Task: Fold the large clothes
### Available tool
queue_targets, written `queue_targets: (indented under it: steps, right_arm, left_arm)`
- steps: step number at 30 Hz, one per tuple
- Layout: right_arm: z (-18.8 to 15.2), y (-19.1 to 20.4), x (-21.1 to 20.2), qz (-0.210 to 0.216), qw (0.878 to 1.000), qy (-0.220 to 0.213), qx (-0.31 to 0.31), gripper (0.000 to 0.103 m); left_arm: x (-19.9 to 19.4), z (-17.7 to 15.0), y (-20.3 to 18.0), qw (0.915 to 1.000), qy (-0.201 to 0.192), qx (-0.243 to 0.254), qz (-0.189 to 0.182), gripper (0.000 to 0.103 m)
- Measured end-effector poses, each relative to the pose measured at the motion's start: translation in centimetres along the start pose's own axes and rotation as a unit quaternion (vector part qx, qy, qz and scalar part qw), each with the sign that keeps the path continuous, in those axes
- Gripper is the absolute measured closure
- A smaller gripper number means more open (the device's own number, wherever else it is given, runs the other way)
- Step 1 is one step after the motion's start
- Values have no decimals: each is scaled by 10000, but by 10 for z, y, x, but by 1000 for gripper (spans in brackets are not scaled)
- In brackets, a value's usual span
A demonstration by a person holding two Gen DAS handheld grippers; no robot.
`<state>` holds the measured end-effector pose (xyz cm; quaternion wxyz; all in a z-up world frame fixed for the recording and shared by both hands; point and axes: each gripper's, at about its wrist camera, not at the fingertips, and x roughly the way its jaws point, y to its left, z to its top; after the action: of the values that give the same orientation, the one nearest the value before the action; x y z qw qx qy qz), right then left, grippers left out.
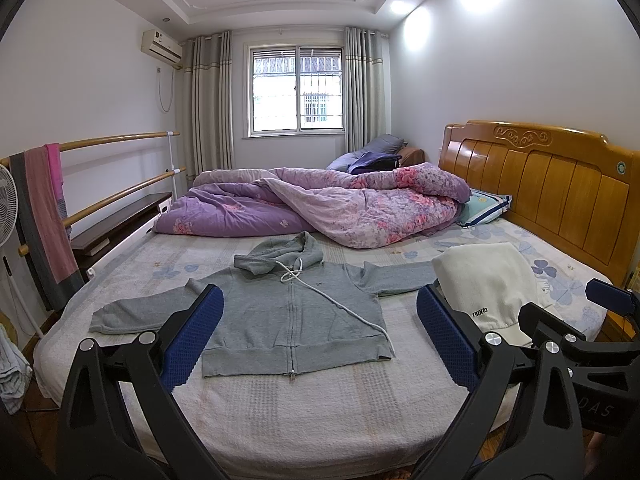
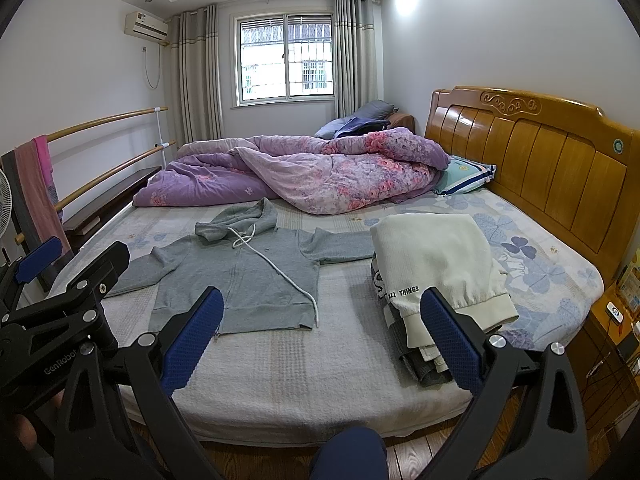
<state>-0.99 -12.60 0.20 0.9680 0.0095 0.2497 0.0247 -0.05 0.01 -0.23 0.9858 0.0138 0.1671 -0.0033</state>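
A grey zip-up hoodie point(image 1: 288, 320) point(image 2: 244, 280) lies flat and face up on the bed, sleeves spread out to both sides, hood at the far end, white drawstring trailing across its front. My left gripper point(image 1: 320, 336) hangs open above the near edge of the bed, level with the hoodie's hem, holding nothing. My right gripper point(image 2: 320, 332) is open too, empty, over the bare blanket between the hoodie and a stack of folded clothes point(image 2: 436, 272) point(image 1: 488, 284) topped by a cream garment.
A rumpled purple floral quilt point(image 2: 320, 172) and a pillow point(image 2: 464, 176) fill the far half of the bed. The wooden headboard point(image 2: 532, 148) stands on the right, a nightstand point(image 2: 612, 336) beside it. Wooden rails with hanging cloths point(image 1: 44, 208) run along the left.
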Motion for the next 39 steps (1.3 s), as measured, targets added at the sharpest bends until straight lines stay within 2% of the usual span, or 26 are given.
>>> queue_targets:
  steps: [18, 23, 26, 33, 39]
  right_arm:
    - [1, 0, -1, 16, 10000, 14, -4, 8]
    - [1, 2, 6, 70, 10000, 63, -15, 8]
    - [-1, 5, 18, 148, 9998, 158, -28, 8]
    - [-10, 21, 70, 223, 9978, 594, -170, 8]
    - [-20, 38, 141, 409, 9938, 994, -271, 8]
  left_arm:
    - [0, 0, 0, 10000, 7, -4, -1, 6]
    - [-2, -1, 13, 10000, 41, 12, 60, 6]
    - [13, -7, 12, 9999, 101, 1, 120, 6]
    - [58, -24, 28, 9981, 551, -128, 233, 6]
    - [131, -49, 51, 9927, 1142, -288, 264, 5]
